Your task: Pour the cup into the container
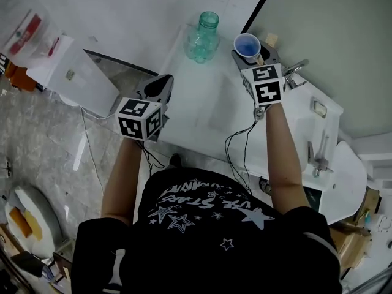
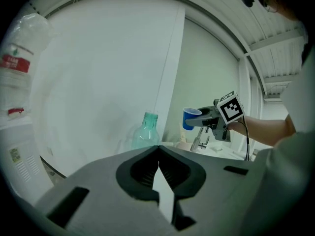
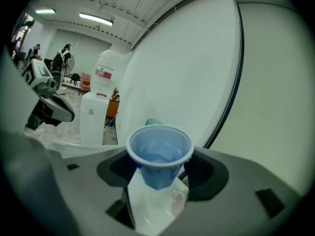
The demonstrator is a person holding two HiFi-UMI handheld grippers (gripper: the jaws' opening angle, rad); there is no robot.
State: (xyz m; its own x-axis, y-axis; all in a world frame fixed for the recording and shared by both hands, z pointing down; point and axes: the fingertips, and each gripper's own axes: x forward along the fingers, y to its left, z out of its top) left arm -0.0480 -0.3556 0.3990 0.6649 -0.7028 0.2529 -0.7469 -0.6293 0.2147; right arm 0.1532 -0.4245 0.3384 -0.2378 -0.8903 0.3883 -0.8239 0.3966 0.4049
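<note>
Blue cup (image 3: 158,156), one, in right gripper (image 3: 157,177); one green bottle (image 1: 204,37).

Left hand-held gripper (image 2: 158,150) closed, right hand-held gripper (image 3: 159,167) clamping.

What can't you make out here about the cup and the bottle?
Right gripper view: the blue cup hides the bottle except its top.
Left gripper view: the left gripper covers the bottle's base.
Head view: the bottle's fill level is too small to judge.
</note>
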